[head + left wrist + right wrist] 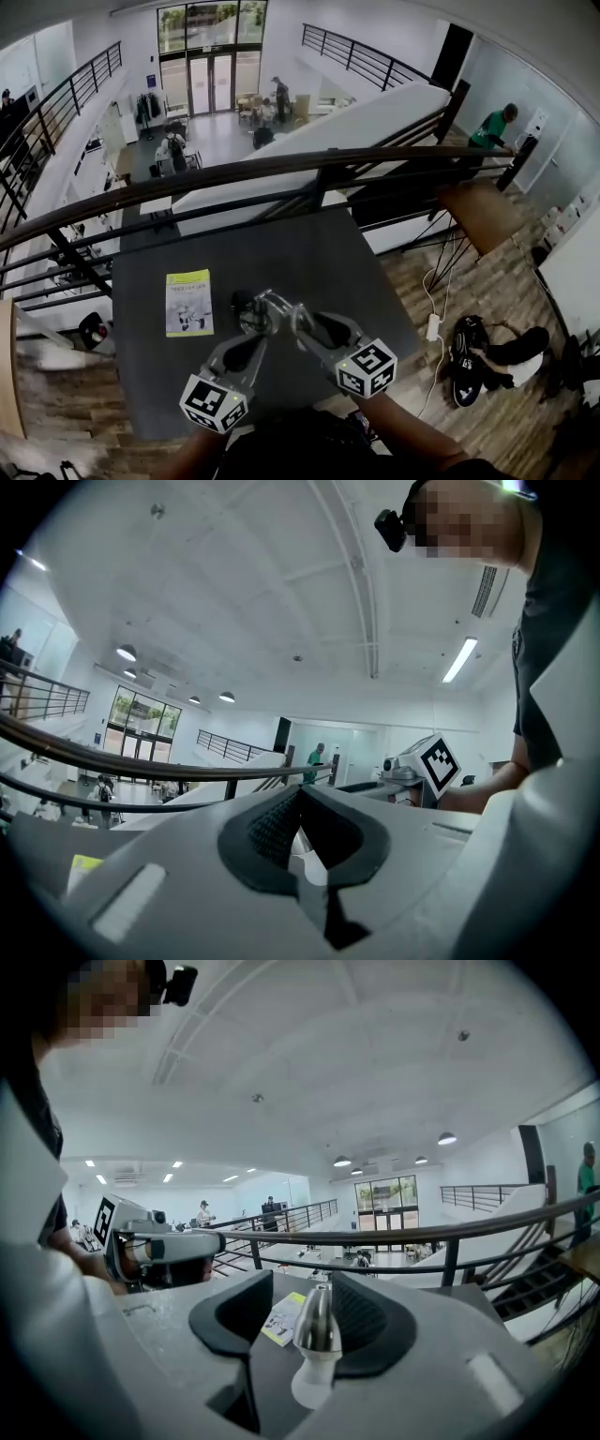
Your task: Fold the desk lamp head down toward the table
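A small desk lamp (317, 1321), with a silvery cone-shaped head on a white neck, stands on the dark grey desk (309, 253). A yellow-green leaflet (188, 302) lies at its nine o'clock. The right tool (302, 1309) is spread wide — the lamp head sits between its pads. The left tool (300, 810) pinches a white part of the lamp.

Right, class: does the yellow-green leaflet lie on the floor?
No, the leaflet lies flat on the dark table, near its left edge.
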Action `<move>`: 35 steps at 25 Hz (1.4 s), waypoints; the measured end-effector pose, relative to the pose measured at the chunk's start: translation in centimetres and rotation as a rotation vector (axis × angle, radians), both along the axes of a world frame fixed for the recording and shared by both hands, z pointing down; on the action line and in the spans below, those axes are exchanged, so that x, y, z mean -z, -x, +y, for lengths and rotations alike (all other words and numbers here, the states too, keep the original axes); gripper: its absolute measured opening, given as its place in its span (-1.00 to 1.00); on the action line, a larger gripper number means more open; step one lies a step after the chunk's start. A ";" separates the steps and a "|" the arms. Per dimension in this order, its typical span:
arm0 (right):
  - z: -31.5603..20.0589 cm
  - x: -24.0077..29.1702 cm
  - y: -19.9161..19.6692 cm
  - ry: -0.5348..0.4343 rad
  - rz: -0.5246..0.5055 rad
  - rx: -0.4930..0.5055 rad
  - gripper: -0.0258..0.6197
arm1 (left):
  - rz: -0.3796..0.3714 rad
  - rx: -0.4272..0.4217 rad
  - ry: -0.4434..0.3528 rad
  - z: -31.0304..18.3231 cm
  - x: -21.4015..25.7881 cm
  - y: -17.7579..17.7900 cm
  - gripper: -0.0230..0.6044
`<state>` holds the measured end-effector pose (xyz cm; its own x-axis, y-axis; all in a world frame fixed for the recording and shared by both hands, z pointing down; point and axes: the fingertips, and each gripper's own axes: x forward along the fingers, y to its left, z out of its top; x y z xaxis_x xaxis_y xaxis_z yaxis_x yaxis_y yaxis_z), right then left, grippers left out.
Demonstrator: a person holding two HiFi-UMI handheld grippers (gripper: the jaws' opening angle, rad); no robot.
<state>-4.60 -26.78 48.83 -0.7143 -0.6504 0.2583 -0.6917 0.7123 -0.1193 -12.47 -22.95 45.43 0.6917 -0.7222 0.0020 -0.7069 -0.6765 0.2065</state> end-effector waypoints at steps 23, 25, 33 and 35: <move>-3.3 -3.7 1.1 0.115 0.125 0.033 -0.21 | 0.035 0.041 0.058 -2.6 -1.2 -0.1 -0.92; -3.1 -3.8 1.0 0.114 0.135 0.026 -0.22 | 0.035 0.038 0.061 -2.4 -1.3 -0.1 -0.92; -1.3 -7.4 -0.3 0.174 0.208 0.003 -0.23 | 0.030 0.038 0.077 -1.5 -2.0 0.6 -0.92; -0.6 -8.8 -0.5 0.189 0.235 -0.001 -0.24 | 0.027 0.038 0.081 -1.1 -2.4 1.0 -0.92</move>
<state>-4.09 -27.42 57.60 -0.6199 -0.5759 0.5330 -0.7169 0.6918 -0.0864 -13.43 -24.06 47.78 0.6641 -0.7464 0.0430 -0.7254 -0.6295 0.2784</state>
